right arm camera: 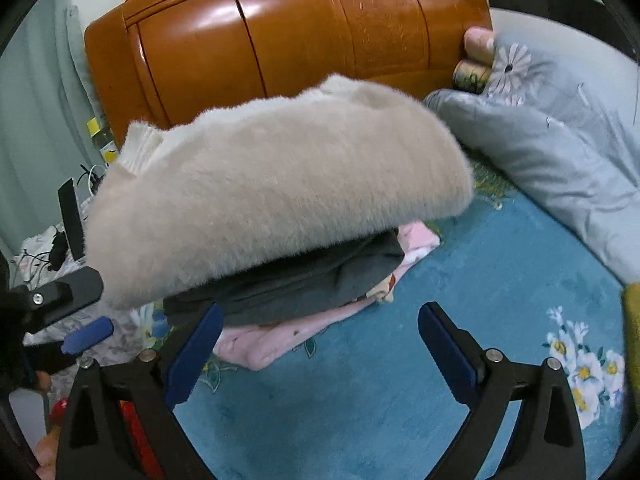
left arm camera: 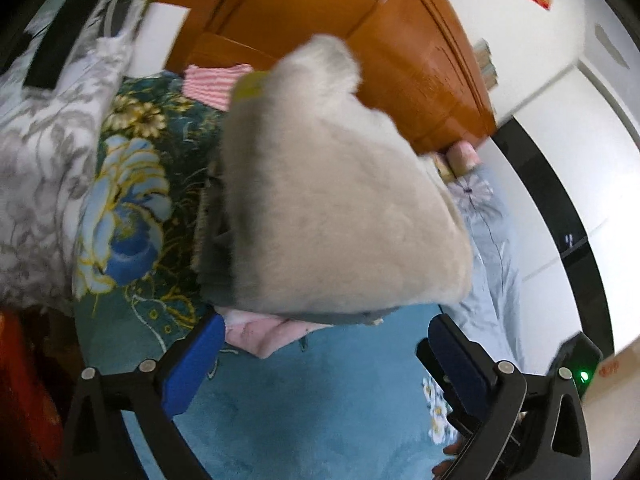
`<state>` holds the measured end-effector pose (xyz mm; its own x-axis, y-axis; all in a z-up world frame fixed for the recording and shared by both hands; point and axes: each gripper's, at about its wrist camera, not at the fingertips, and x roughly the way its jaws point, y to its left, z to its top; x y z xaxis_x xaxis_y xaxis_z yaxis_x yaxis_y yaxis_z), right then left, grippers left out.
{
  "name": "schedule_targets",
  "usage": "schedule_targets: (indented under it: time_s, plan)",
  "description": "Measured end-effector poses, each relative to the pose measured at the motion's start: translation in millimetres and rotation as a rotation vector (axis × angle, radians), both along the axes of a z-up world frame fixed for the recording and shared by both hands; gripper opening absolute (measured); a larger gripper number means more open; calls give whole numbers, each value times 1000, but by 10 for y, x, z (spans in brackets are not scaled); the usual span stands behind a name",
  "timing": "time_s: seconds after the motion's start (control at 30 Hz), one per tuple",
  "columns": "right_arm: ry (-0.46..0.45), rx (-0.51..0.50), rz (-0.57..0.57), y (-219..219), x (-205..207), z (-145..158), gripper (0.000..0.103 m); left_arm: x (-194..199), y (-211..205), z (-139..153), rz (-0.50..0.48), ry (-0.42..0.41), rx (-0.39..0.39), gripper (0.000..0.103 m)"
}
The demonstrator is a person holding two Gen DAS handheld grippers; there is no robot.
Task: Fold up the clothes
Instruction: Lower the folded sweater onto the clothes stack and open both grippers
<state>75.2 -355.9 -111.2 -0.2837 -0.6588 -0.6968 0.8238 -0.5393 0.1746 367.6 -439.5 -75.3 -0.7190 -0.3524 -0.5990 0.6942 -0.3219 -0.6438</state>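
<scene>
The bed (right arm camera: 360, 420), spread with a teal floral blanket, fills the lower part of both views, and an orange wooden headboard (right arm camera: 280, 40) stands behind it. A grey-blue quilt (right arm camera: 560, 152) lies bunched along the right side, near the headboard. In the middle of the blanket sits a stack of folded clothes — the fluffy cream sweater (right arm camera: 280, 192) on top, overhanging a dark grey garment (right arm camera: 312, 280), which rests on a pink garment (right arm camera: 272, 340) at the bottom. Beyond the stack, by the headboard, lies a red-and-white striped garment (left arm camera: 216, 84). The left gripper (left arm camera: 324, 364) hangs just in front of the stack, jaws wide and holding nothing. The right gripper (right arm camera: 320, 350) is likewise spread wide and empty — its left blue pad just beside the pink garment's edge.
</scene>
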Motion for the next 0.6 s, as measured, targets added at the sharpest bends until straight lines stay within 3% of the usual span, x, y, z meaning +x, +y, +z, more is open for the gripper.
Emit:
schedule_targets:
  time_s: [0.27, 0.6]
  plan:
    - [85, -6, -19, -58, 163, -11, 103, -79, 49, -114, -35, -70, -28, 103]
    - [119, 19, -64, -24, 180, -9, 103, -123, 22, -162, -42, -39, -35, 103]
